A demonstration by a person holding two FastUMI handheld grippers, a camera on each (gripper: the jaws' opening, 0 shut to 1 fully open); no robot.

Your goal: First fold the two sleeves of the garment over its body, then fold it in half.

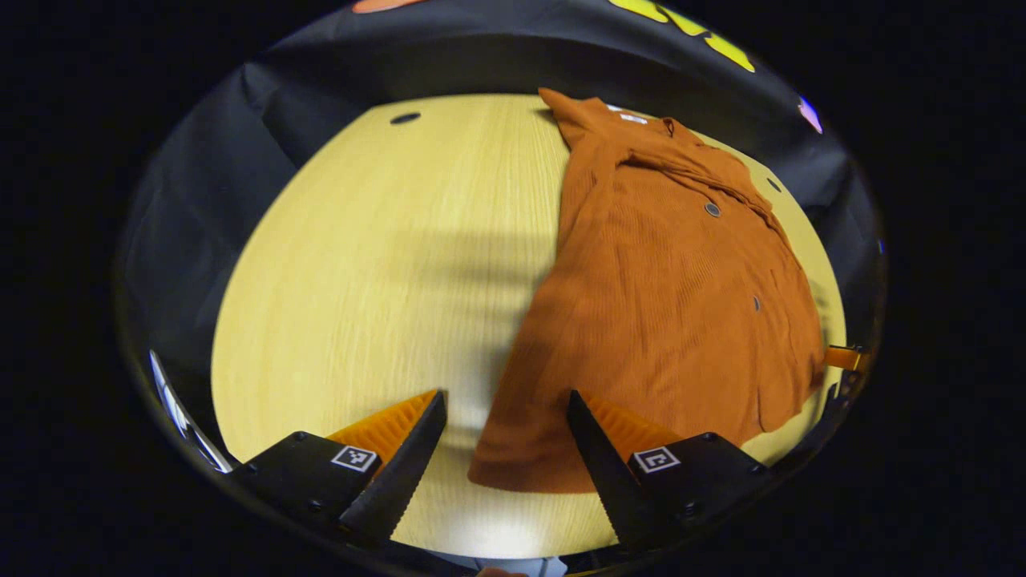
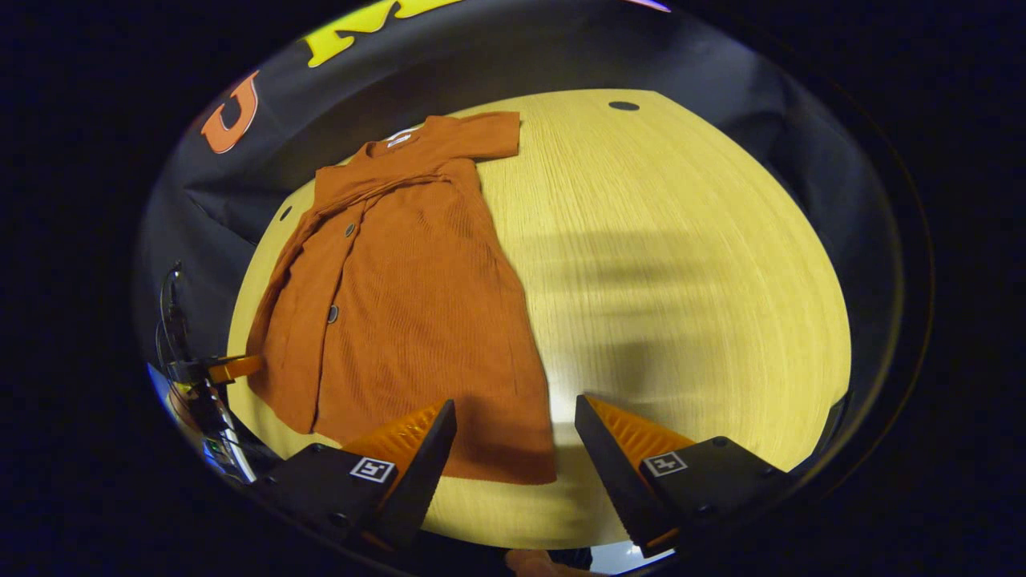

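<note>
1. An orange-brown ribbed button-front dress (image 2: 401,304) lies flat on the round, light wood counter (image 2: 681,264), collar toward the far edge and hem toward the near edge.
2. In the right gripper view, one short sleeve (image 2: 481,132) lies spread out on the counter beside the collar. The other sleeve (image 2: 369,180) is already folded across the chest below the collar.
3. In the left gripper view, the dress (image 1: 665,304) sits right of centre, and the folded sleeve (image 1: 689,168) shows as a rumpled band across the upper body.
4. The left tool (image 1: 506,401) is spread wide and holds nothing; it hangs above the near hem corner of the dress, with bare counter (image 1: 369,264) to its left.
5. The right tool (image 2: 515,409) is likewise wide and empty, above the other near hem corner.
6. The right gripper view also catches part of the other tool at its left rim, just beside the dress's edge.
</note>
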